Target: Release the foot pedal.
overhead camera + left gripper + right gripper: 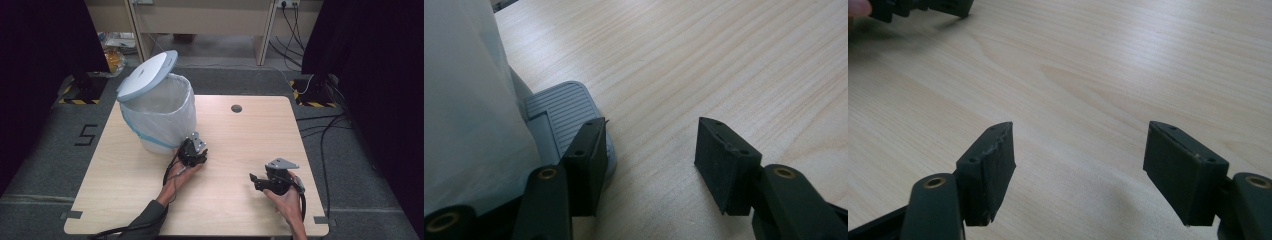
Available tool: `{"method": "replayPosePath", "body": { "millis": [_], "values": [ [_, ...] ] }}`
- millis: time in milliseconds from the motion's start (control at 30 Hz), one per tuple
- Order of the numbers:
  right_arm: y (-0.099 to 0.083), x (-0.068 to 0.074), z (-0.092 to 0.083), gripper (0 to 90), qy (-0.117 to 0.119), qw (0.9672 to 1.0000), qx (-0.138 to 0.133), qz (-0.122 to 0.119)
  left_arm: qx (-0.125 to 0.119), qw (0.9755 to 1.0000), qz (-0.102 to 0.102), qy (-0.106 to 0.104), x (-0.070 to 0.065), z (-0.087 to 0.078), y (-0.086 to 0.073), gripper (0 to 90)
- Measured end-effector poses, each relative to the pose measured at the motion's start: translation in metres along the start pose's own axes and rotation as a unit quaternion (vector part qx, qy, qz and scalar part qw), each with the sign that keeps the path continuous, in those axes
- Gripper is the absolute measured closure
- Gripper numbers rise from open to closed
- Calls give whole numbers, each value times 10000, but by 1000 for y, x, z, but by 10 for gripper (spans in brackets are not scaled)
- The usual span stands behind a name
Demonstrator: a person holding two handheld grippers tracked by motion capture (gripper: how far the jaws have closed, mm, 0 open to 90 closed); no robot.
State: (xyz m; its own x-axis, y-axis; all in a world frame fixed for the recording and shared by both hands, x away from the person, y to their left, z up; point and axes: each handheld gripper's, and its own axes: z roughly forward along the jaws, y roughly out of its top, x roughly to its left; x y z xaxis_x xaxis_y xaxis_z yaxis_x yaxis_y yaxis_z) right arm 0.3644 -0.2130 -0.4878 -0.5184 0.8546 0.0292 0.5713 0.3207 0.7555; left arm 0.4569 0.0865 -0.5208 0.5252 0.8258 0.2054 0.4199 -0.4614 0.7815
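Lower right of the high view: the right gripper [257, 181] sits low over the table [240, 150], held in the person's right hand [290, 200]. In the right gripper view its jaws stand apart with bare wood between them; nothing is held.

Lower centre of the high view: the left gripper [192, 152] rests against the base of the pedal bin [159, 107]. In the left gripper view its jaws stand apart with nothing clamped between them, and the left pad [586, 160] lies over the edge of the grey ribbed foot pedal [561, 115] at left of frame. Whether it presses down cannot be told from contact alone.

Upper left of the high view: the bin stands on the table's far left part, its lid [147, 75] raised and tilted back, the white liner [165, 112] exposed.

Status, as judged: opening the lid appears done, with the pedal probably held down. Nothing is seen in or beside the bin. Remaining: any deposit into the bin, then release of the pedal.
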Motion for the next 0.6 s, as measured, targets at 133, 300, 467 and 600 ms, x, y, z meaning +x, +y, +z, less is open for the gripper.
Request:
{"method": "replayPosePath", "body": {
  "millis": [133, 300, 467, 600],
  "values": [
    [-5, 1, 2, 279, -67, 10000, -16, 14, -1, 10000, 0, 0, 0, 0, 0, 462],
    [-12, 3, 7, 261, -141, 9999, 40, -13, -2, 10000, 5, 0, 0, 0, 0, 462],
    [-17, 6, 11, 254, -148, 9999, 65, 19, -3, 10000, 5, 1, 0, 0, 0, 463],
    [-20, 7, 13, 245, -155, 9998, 134, 20, -4, 10000, 3, 1, 0, 0, 0, 462]
  ]
}}
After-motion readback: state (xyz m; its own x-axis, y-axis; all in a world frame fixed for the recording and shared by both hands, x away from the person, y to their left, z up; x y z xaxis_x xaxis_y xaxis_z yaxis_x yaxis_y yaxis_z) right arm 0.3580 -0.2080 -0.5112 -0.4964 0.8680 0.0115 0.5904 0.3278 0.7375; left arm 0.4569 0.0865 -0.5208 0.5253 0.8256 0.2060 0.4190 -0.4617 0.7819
